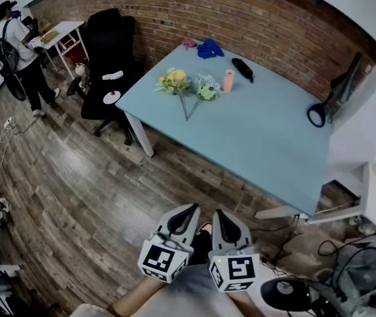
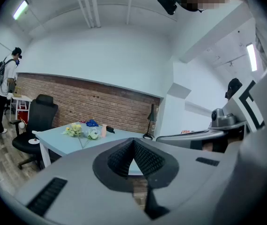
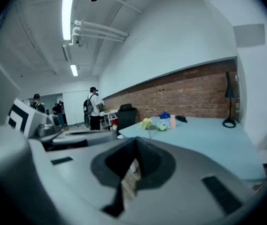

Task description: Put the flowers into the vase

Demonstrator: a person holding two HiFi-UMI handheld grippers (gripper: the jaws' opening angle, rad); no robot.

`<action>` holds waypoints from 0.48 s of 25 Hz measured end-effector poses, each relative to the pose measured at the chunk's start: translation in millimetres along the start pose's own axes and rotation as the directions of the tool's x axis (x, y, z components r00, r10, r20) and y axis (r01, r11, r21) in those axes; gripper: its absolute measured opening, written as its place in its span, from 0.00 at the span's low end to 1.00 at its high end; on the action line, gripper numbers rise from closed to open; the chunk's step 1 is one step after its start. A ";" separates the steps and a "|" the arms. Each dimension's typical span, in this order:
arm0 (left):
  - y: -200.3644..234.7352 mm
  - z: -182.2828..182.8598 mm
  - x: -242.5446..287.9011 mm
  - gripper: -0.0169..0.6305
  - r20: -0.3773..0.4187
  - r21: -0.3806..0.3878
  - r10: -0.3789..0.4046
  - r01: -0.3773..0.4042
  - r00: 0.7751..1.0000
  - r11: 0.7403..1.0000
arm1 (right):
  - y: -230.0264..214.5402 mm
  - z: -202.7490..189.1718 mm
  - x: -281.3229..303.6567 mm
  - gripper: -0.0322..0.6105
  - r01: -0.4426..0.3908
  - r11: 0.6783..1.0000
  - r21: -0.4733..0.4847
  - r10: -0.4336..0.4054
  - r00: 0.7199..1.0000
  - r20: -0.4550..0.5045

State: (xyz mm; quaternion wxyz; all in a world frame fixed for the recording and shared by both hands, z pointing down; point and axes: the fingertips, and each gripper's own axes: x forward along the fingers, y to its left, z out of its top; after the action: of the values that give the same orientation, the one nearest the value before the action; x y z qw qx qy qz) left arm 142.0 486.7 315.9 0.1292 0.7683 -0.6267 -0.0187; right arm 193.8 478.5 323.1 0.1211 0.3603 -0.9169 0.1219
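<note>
Left gripper point(image 1: 190, 211) and right gripper point(image 1: 219, 214) are hovering clenched and empty, while flowers point(image 1: 175, 82) are lying beside the vase point(image 1: 228, 80), untouched.

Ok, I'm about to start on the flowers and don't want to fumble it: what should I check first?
1. Left gripper empty: ok, jaws shut on nothing.
2. Right gripper empty: ok, shut too.
3. Jaws ready to grasp: not ok, both need opening.
4. Flowers within reach: not ok, they lie on the table, far ahead.
5. Vase upright: ok, beside the flowers.
6. Vase empty: cannot tell.
</note>
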 end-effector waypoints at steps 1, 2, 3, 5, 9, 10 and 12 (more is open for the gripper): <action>0.7 -1.1 5.3 0.05 0.002 0.004 -0.002 0.002 1.000 1.000 | -4.3 0.9 2.6 0.08 -0.001 1.000 0.000 0.001 1.000 -0.001; 1.3 -2.2 10.7 0.05 0.001 0.004 -0.004 0.004 1.000 1.000 | -8.6 1.7 5.3 0.08 -0.001 1.000 0.001 0.001 1.000 -0.001; 2.2 -3.5 16.2 0.05 -0.002 -0.003 -0.005 0.005 1.000 1.000 | -13.0 2.4 8.2 0.08 -0.002 1.000 0.003 0.002 1.000 -0.002; 5.2 -5.9 27.5 0.05 -0.011 -0.023 -0.003 0.002 1.000 1.000 | -21.2 3.8 15.3 0.08 -0.004 1.000 0.006 0.004 1.000 -0.004; 11.0 -7.3 51.2 0.05 -0.028 -0.031 0.001 -0.002 1.000 1.000 | -38.0 7.5 32.5 0.08 -0.012 1.000 0.013 0.012 1.000 -0.006; 11.7 -6.7 58.3 0.05 -0.029 -0.026 -0.001 0.000 1.000 1.000 | -43.3 8.8 37.1 0.08 -0.013 1.000 0.018 0.013 1.000 -0.006; 14.6 -3.1 73.1 0.05 -0.025 -0.017 0.001 -0.001 1.000 1.000 | -54.0 13.5 46.8 0.08 -0.022 0.999 0.038 0.022 1.000 -0.002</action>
State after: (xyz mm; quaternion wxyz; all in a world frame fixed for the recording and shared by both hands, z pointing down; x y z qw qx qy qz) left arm 144.2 413.8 331.9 0.1436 0.7670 -0.6252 -0.0144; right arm 196.0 406.4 332.2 0.1139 0.3523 -0.9181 0.1411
